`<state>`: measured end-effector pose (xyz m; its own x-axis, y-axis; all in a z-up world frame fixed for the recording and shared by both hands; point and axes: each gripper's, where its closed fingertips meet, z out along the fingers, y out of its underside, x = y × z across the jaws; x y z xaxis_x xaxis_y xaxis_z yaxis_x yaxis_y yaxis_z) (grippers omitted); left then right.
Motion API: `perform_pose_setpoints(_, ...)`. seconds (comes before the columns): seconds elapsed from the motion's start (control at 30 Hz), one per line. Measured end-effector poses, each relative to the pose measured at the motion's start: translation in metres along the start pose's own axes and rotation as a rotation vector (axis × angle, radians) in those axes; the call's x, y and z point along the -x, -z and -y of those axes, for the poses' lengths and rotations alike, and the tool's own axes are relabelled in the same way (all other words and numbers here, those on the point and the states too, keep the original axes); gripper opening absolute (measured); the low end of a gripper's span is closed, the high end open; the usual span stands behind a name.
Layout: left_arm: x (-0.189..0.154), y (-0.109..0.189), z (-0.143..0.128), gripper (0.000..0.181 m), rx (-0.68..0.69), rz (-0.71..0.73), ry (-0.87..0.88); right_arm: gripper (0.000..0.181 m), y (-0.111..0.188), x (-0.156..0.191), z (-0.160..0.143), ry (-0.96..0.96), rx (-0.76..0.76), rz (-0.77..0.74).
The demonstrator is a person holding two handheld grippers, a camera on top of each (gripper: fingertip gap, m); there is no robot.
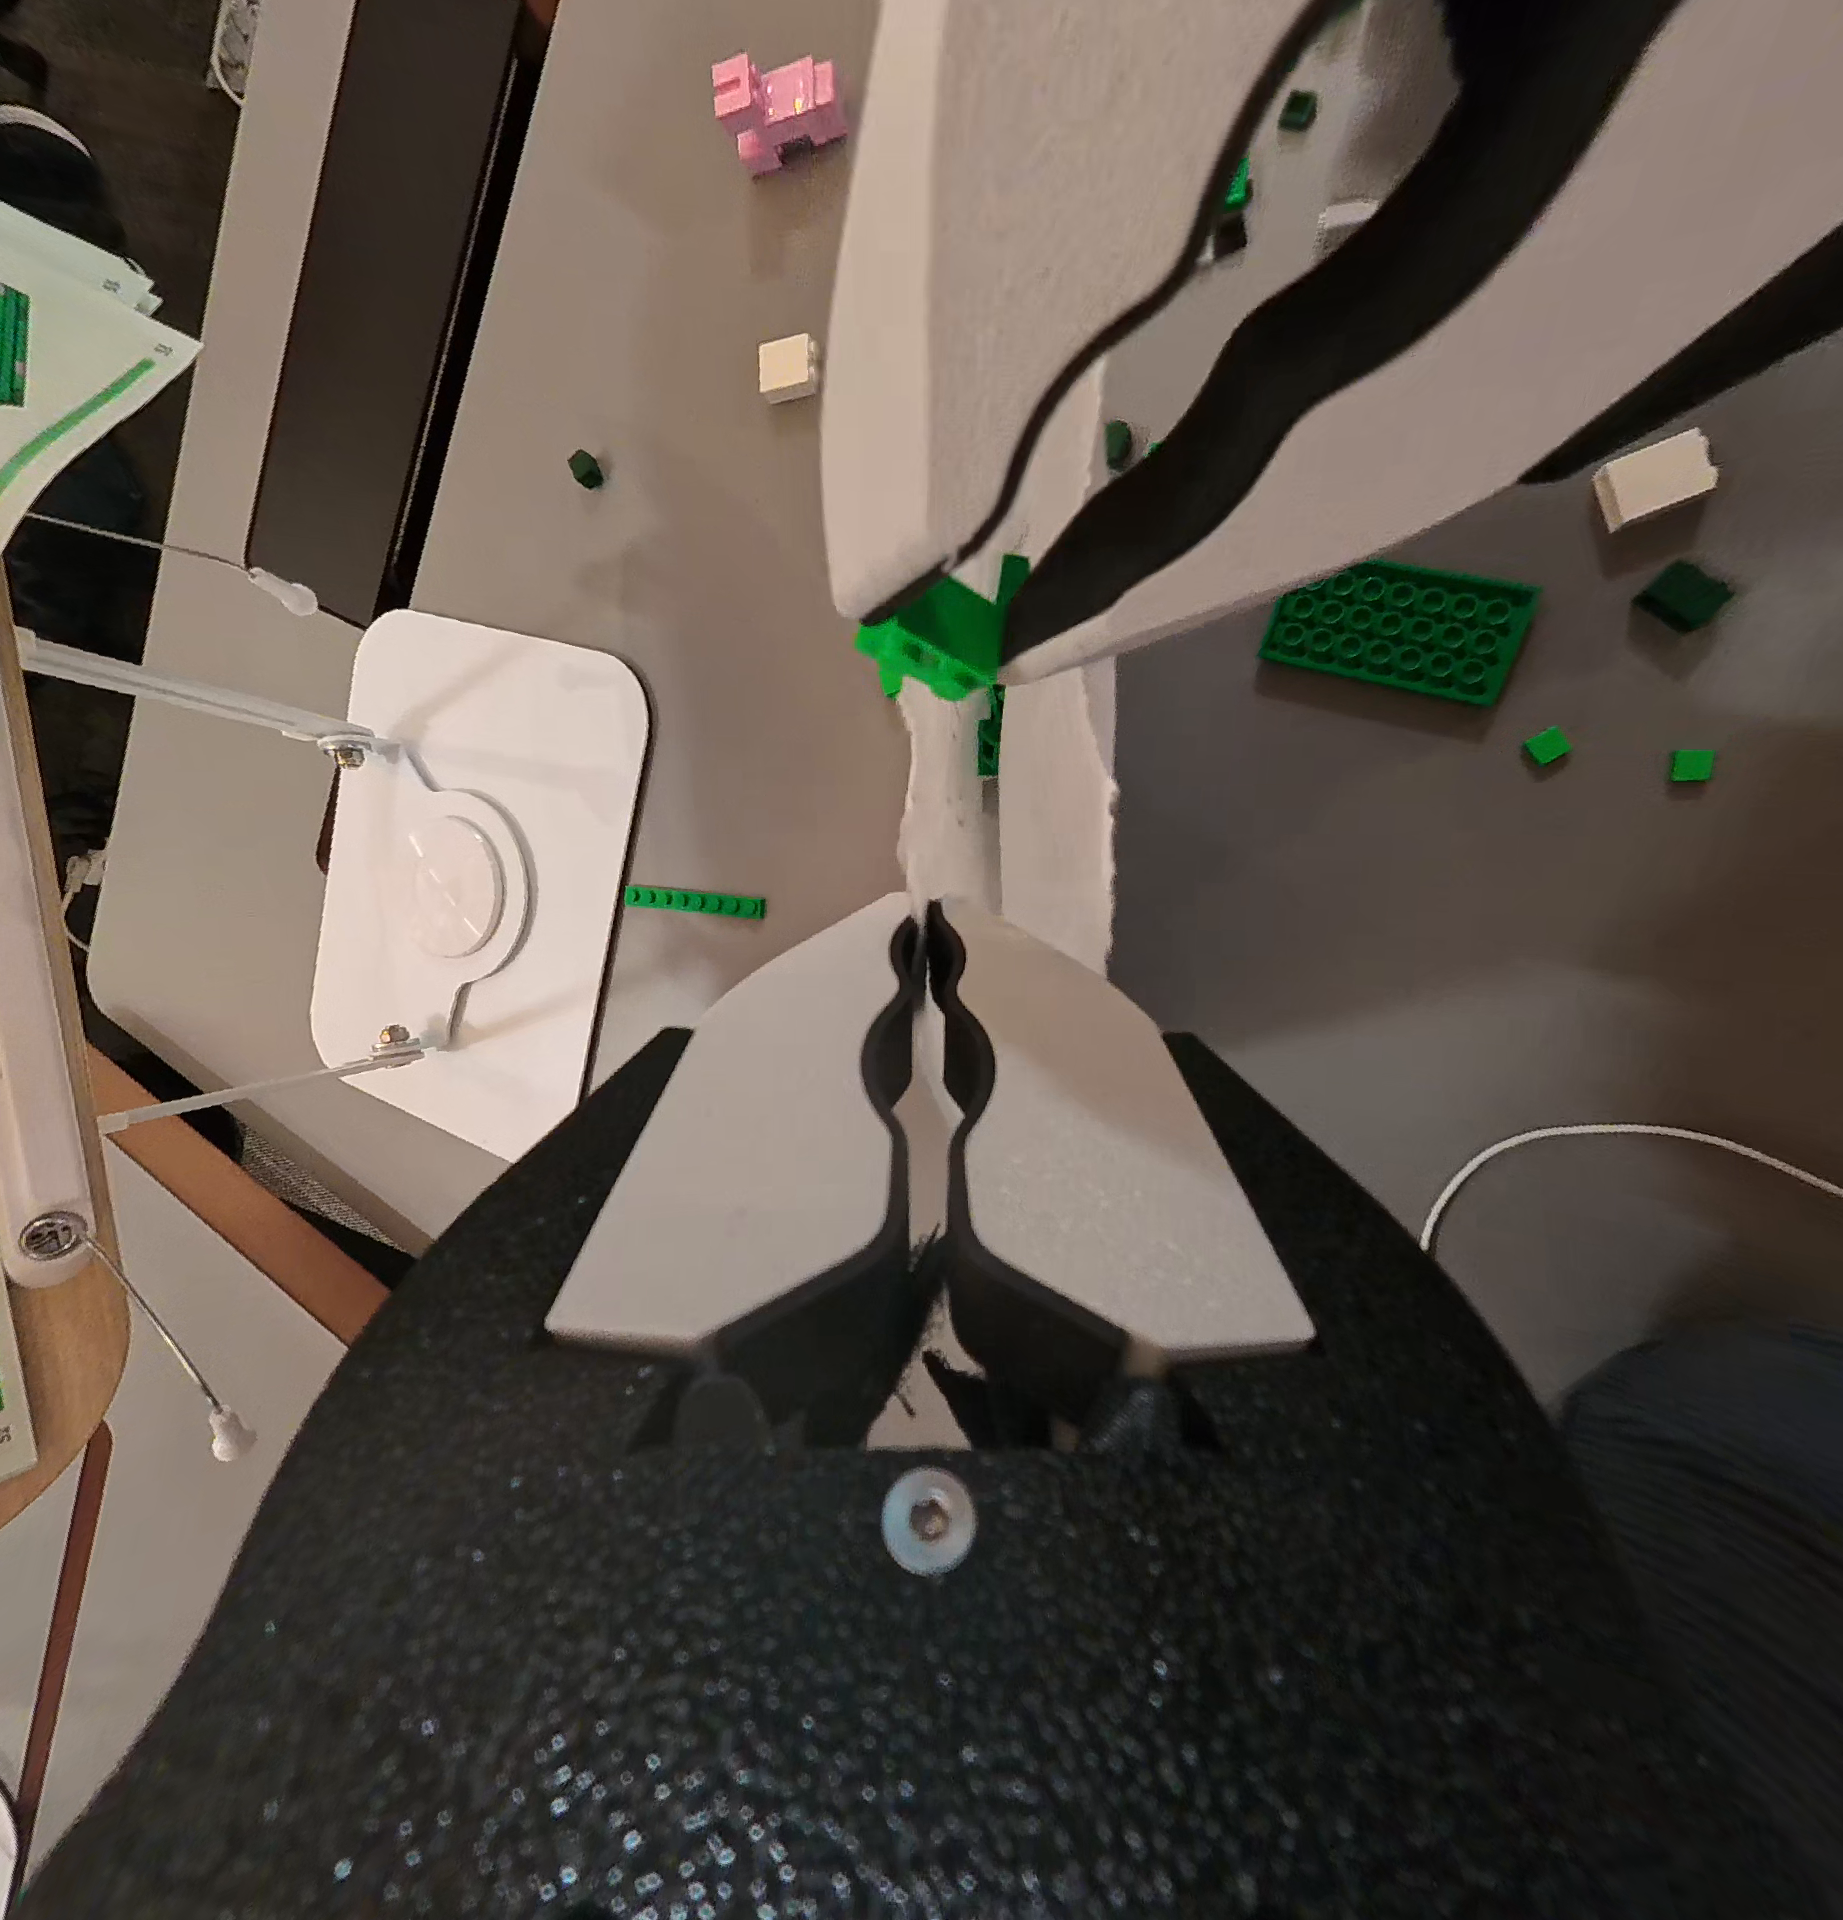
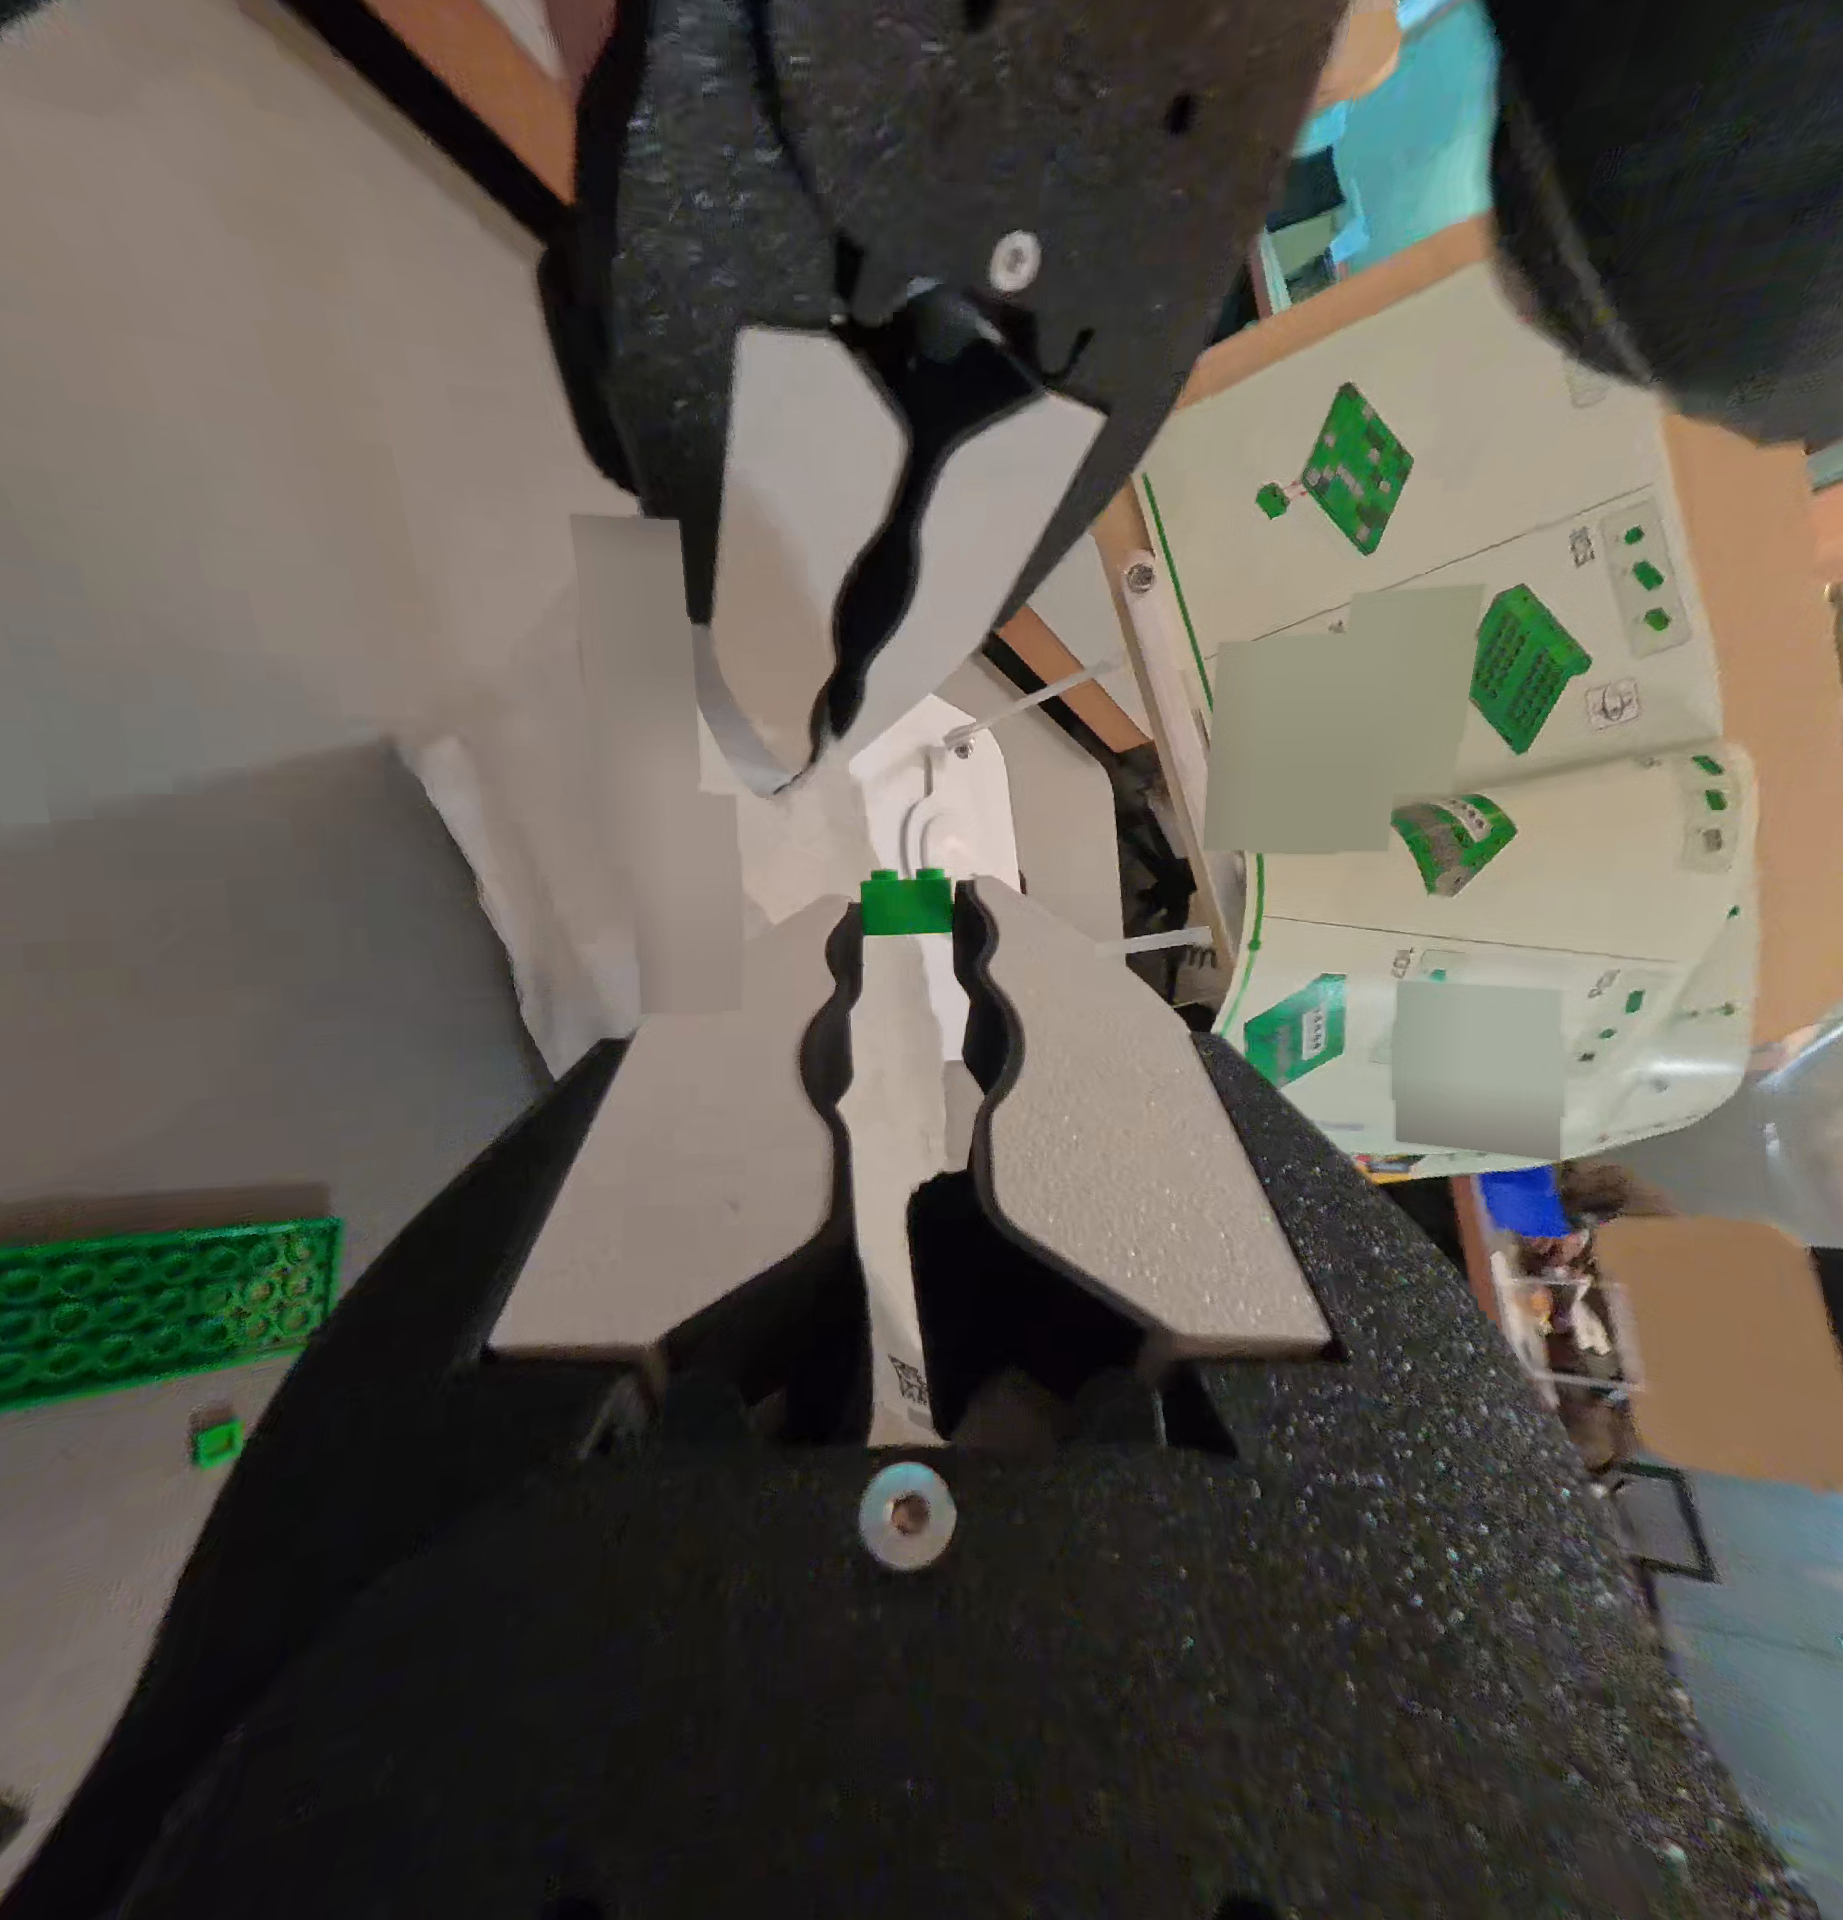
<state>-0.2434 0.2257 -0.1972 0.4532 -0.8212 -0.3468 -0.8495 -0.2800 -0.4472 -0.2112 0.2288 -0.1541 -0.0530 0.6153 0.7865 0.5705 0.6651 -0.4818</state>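
Note:
My right gripper (image 2: 906,920) is shut on a small bright green two-stud brick (image 2: 904,906), pinched between its fingertips. In the left wrist view the right gripper (image 1: 943,623) comes in from the upper right and holds the green brick (image 1: 922,649) just ahead of my left gripper (image 1: 927,920). My left gripper's fingertips are pressed together with nothing seen between them. In the right wrist view the left gripper (image 2: 797,764) hangs from the top, its tips a short way beyond the brick. Pale mosaic patches cover the area between the grippers.
On the grey table lie a green studded plate (image 1: 1400,644), a pink block pig (image 1: 782,109), two white bricks (image 1: 789,366) (image 1: 1655,478), a thin long green plate (image 1: 693,902) and small green pieces. A white stand base (image 1: 481,831) holds an instruction booklet (image 2: 1468,779). A white cable (image 1: 1623,1153) lies near right. The gap from one gripper's tips to the other's is roughly 5 cm. Left tips and right tips are each some 20 cm from the green studded plate (image 1: 1400,644). Look for it in the right wrist view (image 2: 155,1283) too.

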Motion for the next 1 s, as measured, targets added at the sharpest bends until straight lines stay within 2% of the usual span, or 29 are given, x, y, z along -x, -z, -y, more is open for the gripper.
perform_pose_setpoints(0.23, 0.001, 0.000, 0.000, 0.000, 0.000, 0.000, 0.008, 0.017, 0.005, 0.019, 0.003, 0.092, -0.038, 0.105)
perform_pose_setpoints(0.4, 0.000, 0.000, 0.001, 0.000, -0.002, -0.003, 0.004, 0.017, -0.001, 0.014, -0.012, 0.008, 0.061, 0.101)
perform_pose_setpoints(0.5, -0.001, 0.000, 0.001, 0.000, 0.003, 0.000, -0.002, 0.017, -0.002, 0.012, -0.013, -0.158, 0.062, 0.136)
perform_pose_setpoints(0.67, -0.001, 0.000, 0.002, 0.000, -0.004, -0.001, -0.006, 0.016, 0.008, 0.015, 0.016, -0.590, -0.125, 0.363)
perform_pose_setpoints(0.77, -0.002, 0.001, 0.003, 0.000, -0.007, 0.004, -0.016, 0.017, 0.004, 0.016, 0.010, -0.732, -0.085, 0.395)
perform_pose_setpoints(0.9, -0.003, 0.003, 0.007, 0.000, -0.015, 0.013, -0.039, 0.017, 0.004, 0.027, 0.007, -0.883, -0.044, 0.516)
perform_pose_setpoints(1.0, -0.005, 0.004, 0.011, 0.000, -0.026, 0.019, -0.058, 0.017, 0.001, 0.024, -0.006, -0.937, 0.012, 0.477)
